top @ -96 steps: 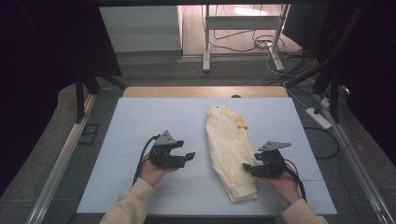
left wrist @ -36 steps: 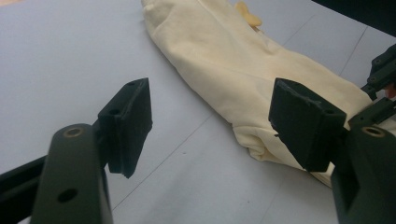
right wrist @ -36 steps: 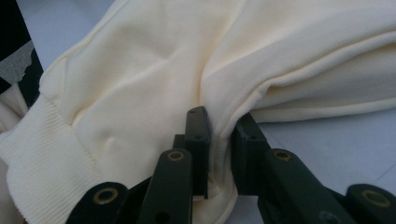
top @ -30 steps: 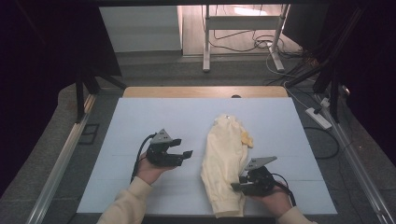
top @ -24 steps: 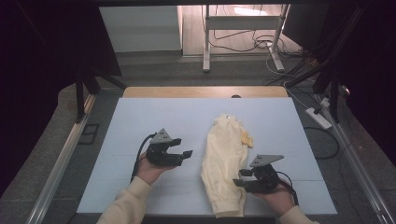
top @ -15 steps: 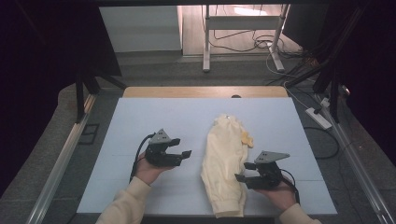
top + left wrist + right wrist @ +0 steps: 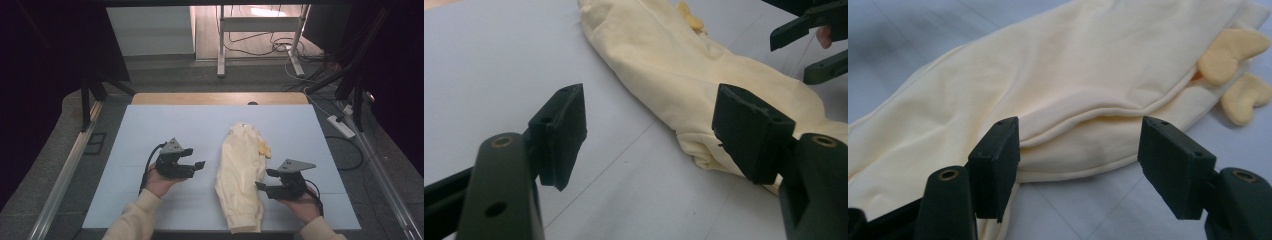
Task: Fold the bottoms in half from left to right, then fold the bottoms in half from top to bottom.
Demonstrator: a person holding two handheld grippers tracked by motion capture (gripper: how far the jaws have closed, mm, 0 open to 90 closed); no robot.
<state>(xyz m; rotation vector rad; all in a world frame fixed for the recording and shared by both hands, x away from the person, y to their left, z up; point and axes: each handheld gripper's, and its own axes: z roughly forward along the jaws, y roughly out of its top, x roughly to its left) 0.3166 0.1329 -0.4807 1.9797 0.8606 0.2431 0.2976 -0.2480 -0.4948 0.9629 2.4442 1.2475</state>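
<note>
the high view looks forward and down over the table (image 7: 150, 125). each gripper view sits low behind its own jaws, close to the garment (image 7: 684, 75), which all three views share.

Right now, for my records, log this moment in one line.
garment: folded on table | right claw: just opened, beside it | left claw: open, apart

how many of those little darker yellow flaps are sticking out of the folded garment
2: both flaps poke out side by side from the garment edge in the right gripper view, one above the other. More may be hidden inside the fold.
</note>
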